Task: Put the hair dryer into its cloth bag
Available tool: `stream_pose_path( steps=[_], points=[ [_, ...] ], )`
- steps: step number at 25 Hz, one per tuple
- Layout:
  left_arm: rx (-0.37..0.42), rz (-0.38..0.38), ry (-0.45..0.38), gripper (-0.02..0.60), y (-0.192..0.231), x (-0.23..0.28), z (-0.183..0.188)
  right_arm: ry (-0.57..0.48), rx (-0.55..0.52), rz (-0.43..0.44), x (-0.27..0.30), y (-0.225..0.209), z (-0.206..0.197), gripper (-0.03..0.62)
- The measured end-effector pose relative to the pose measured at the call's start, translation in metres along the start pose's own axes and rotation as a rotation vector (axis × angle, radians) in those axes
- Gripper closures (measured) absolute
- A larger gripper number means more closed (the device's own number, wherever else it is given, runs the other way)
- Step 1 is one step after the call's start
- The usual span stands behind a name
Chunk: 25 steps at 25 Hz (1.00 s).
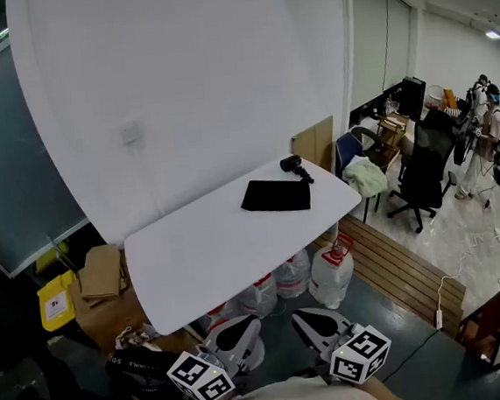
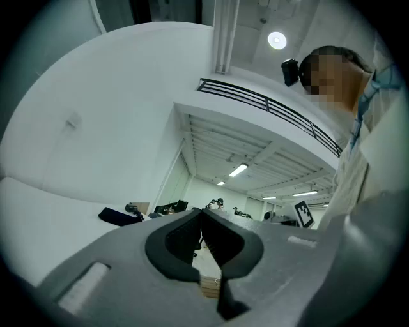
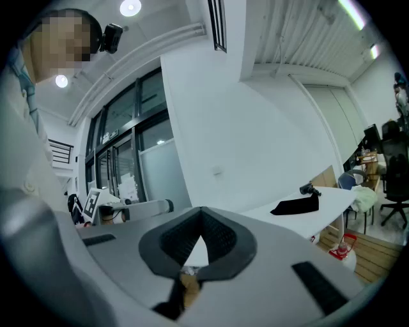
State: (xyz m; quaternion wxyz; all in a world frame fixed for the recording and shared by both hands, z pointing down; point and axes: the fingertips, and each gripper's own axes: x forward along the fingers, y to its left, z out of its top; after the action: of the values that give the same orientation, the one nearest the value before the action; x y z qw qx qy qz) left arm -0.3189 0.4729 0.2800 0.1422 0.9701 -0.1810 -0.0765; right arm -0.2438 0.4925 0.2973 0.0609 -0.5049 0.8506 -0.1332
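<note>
Cloth bag [image 1: 275, 195] — flat, black rectangle.

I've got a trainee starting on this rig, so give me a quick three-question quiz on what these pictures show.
1. True or false: the hair dryer is already inside the bag.
2. Where does the bag lie? A on the floor; B on the white table; C on a chair.
3. Fill in: the left tongs and the right tongs are both ___.

Key: 1 false, it lies beside the bag; 2 B; 3 shut, with nothing held.
</note>
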Motion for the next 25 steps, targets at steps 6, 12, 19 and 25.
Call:
stream_pose_path(
  steps=[6, 12, 19, 25],
  points=[
    [-0.013, 0.003, 0.002, 0.571, 0.005, 0.002, 0.000, 0.010, 0.006, 0.003, 0.005, -0.005, 0.001, 0.579],
    [-0.029, -0.013, 0.011, 0.571, 0.000, 0.022, -0.007, 0.017, 0.022, -0.006, -0.003, -0.024, 0.001, 0.579],
    [-0.056, -0.048, 0.038, 0.571, -0.014, 0.067, -0.020, -0.031, 0.100, 0.043, -0.025, -0.057, 0.019, 0.576],
    [-0.065, -0.092, 0.030, 0.571, -0.028, 0.118, -0.026, 0.006, 0.095, 0.034, -0.042, -0.099, 0.027, 0.576]
  ],
)
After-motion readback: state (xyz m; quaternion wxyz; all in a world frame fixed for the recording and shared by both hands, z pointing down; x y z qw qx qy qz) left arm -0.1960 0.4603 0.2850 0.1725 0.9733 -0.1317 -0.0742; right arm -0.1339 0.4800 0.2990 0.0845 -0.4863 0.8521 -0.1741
